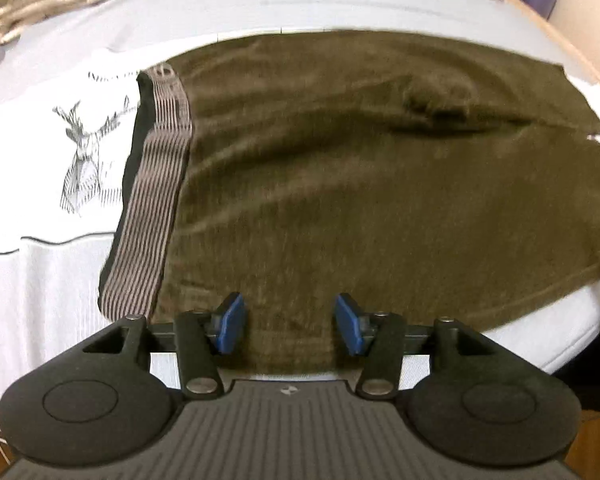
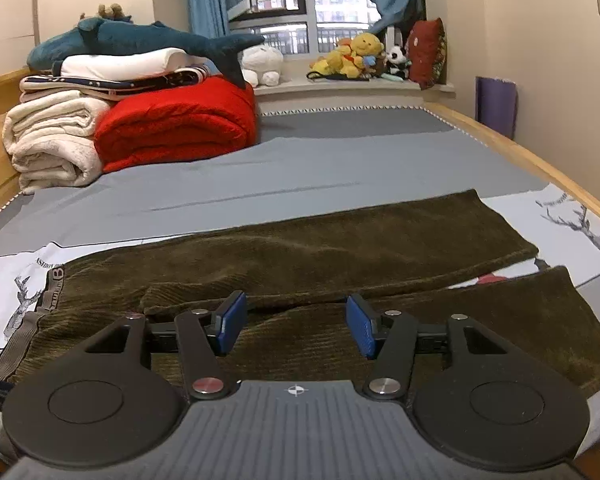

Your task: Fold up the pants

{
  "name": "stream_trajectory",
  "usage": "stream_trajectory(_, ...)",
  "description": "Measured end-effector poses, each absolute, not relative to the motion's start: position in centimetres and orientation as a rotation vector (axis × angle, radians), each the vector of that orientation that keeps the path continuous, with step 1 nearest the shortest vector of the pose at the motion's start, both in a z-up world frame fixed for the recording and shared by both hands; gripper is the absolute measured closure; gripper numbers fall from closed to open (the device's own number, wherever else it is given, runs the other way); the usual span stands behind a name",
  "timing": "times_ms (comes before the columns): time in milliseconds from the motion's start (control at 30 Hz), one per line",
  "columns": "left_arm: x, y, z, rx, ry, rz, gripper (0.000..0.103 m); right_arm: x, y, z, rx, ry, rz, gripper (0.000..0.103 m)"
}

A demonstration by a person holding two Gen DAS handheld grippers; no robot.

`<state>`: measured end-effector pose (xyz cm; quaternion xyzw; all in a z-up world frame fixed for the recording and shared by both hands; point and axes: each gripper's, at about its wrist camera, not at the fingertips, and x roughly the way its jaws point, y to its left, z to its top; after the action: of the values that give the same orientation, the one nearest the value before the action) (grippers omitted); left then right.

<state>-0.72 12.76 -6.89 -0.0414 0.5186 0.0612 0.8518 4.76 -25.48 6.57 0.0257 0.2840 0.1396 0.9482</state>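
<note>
Olive-brown corduroy pants (image 1: pixel 340 168) lie flat on the bed, with the striped grey waistband (image 1: pixel 156 200) at the left. My left gripper (image 1: pixel 290 325) hangs just above the near edge of the pants by the waist, its blue pads apart with only flat cloth below them. In the right wrist view the pants (image 2: pixel 320 264) stretch across the bed, the two legs running to the right, the far leg (image 2: pixel 440 236) and the near leg (image 2: pixel 520 320) slightly apart. My right gripper (image 2: pixel 296 326) stands open over the near leg, nothing pinched.
The bed has a grey sheet (image 2: pixel 300 164) and a white cover with a deer print (image 1: pixel 84 152). A red folded quilt (image 2: pixel 176 132), cream blankets (image 2: pixel 52 140) and a plush shark (image 2: pixel 152 40) are stacked at the far left. The wooden bed frame (image 2: pixel 540 160) runs along the right.
</note>
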Motion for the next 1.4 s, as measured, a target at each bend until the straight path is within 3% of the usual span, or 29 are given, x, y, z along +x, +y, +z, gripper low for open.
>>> stream_trajectory(533,0.5,11.2,-4.1,-0.122,0.907,0.084,0.047,6.0,-23.8,5.4,0.005,0.615,0.291,0.041)
stream_trajectory(900,1.7,10.6,-2.9,-0.106,0.831,0.078,0.049,5.8,-23.2,5.7,-0.053,0.507,0.275,0.045)
stream_trajectory(967,1.7,10.9,-2.4,-0.116,0.810,0.081,0.056,6.0,-23.0,5.5,-0.059,0.512,0.285,0.046)
stream_trajectory(1033,2.0,11.4,-2.0,-0.129,0.796,0.081,0.081,6.3,-22.9,5.5,-0.061,0.513,0.292,0.048)
stream_trajectory(1100,2.4,11.9,-1.5,-0.136,0.789,0.069,0.093,6.6,-22.7,5.5,-0.069,0.518,0.291,0.049)
stream_trajectory(1400,10.1,15.7,1.4,-0.114,0.737,0.088,0.092,8.2,-21.7,4.4,-0.148,0.595,0.279,0.054)
